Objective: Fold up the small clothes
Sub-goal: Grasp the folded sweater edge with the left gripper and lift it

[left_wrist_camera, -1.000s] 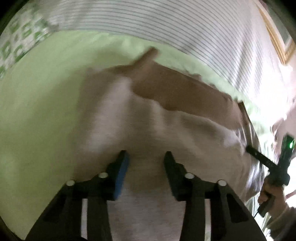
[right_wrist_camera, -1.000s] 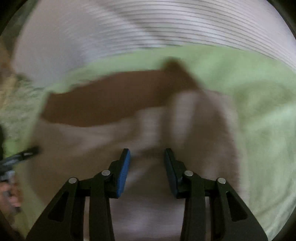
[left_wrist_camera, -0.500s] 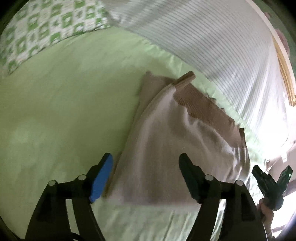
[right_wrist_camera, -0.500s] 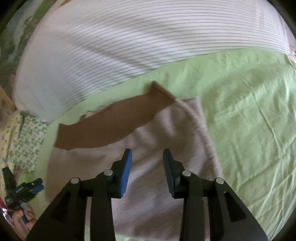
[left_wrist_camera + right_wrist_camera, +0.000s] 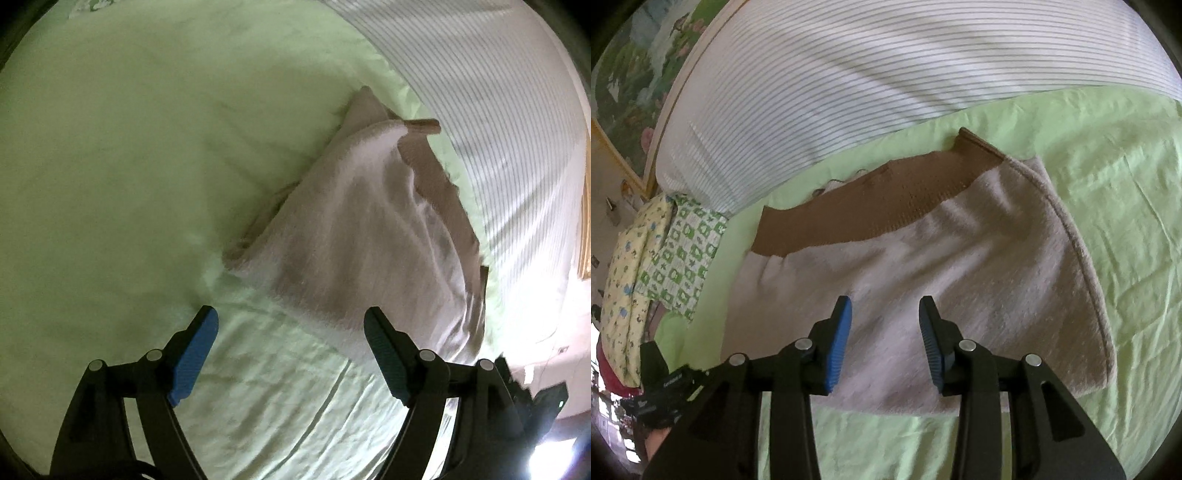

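A small pale pink-beige garment (image 5: 942,266) with a brown ribbed band (image 5: 871,199) along its far edge lies folded flat on the green bedsheet (image 5: 1126,184). It also shows in the left wrist view (image 5: 354,236). My left gripper (image 5: 291,339) is wide open and empty, above the sheet just short of the garment's near edge. My right gripper (image 5: 885,332) is open and empty, hovering over the garment's near part. The left gripper shows at the lower left of the right wrist view (image 5: 665,387).
A white striped pillow or cover (image 5: 849,74) runs along the far side of the bed. A green-checked cloth (image 5: 683,251) and a yellow patterned cloth (image 5: 631,266) lie at the left. The green sheet (image 5: 110,147) spreads out to the left of the garment.
Both grippers have pulled back and up from the garment. The left one has opened wider and now sits over bare sheet. The garment lies still, no longer blurred.
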{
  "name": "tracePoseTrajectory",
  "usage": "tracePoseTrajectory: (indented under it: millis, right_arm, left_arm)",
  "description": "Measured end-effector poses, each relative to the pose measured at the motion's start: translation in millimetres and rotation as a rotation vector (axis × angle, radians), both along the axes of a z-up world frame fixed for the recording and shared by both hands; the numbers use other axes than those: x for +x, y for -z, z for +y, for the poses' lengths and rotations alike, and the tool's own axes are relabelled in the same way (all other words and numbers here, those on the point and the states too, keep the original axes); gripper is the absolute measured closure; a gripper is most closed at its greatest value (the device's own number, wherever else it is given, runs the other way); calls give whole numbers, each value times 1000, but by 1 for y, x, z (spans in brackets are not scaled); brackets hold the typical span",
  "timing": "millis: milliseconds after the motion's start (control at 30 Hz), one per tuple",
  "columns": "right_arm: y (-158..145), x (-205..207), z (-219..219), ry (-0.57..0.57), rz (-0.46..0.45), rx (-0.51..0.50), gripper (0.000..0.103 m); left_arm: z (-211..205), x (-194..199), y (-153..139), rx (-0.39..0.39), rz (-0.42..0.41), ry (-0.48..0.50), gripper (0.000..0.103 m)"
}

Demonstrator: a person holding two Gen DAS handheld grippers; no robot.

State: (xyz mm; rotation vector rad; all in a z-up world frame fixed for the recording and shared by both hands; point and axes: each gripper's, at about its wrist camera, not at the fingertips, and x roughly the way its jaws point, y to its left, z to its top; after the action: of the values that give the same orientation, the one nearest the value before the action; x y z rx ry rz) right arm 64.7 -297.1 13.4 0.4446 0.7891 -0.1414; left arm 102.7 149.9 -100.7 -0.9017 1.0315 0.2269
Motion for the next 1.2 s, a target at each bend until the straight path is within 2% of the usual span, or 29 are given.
tracePoseTrajectory:
  millis: [100,200,333,567,667,733,767,800,833,867,900,1033,1200]
  right_arm:
    - [-1,-2,2,-6,2,5,63]
    - [0,-5,2,-3,6,1,53]
    - [3,-7,-5,-1,20,-2,53]
    - [14,-8,-22,23,46,13,53]
    - [19,-5,-26,28,58,21,53]
    - [23,-3,-29,35,65,23,53]
    - [25,-2,-31,36,67,29,53]
    - [26,-2,-32,35,67,33,53]
    - [28,-1,-33,34,67,32,53]
    - [29,0,-34,30,65,26,53]
    - [30,1,-34,26,64,21,53]
    - [42,5,-45,53,84,20,53]
    - [48,2,-52,63,68,60,53]
  left_arm:
    - [0,7,1,-38,-19,-13,21]
    - [-1,18,5,-64,-25,-32,21]
    - [-1,28,13,-94,-26,-73,20]
    - [-4,39,14,-90,-54,-141,17]
    - [-10,43,11,-41,-75,-146,18]
    - [-15,45,9,-2,-75,-134,25]
    - [-18,47,8,23,-71,-125,34]
    - [-19,48,7,36,-72,-114,46]
    - [-20,49,7,44,-77,-101,54]
    - [-21,51,7,37,-91,-78,72]
    - [-22,52,6,30,-100,-61,83]
    - [-36,58,-19,131,-125,20,89]
    - [-66,68,-66,214,-238,147,91]
